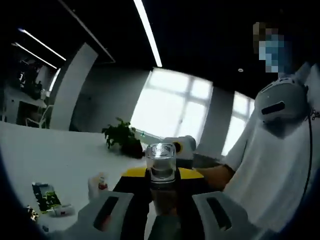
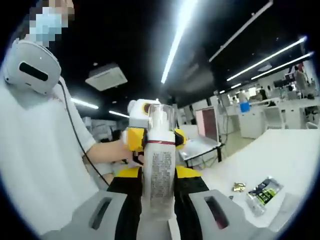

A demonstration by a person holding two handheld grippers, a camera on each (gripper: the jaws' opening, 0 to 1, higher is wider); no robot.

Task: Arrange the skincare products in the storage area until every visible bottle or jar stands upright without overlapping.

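A bright window [image 1: 172, 107] blows out behind a dim room, with ceiling strip lights [image 2: 180, 35] glaring overhead. Fisheye bending warps edges around the window; foreground is soft

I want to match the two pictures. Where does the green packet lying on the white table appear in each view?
Left gripper view: the green packet lies at the lower left, on the white table.
Right gripper view: it lies at the lower right, on the same table.
Shared landmark: the clear-capped bottle at the centre of both.
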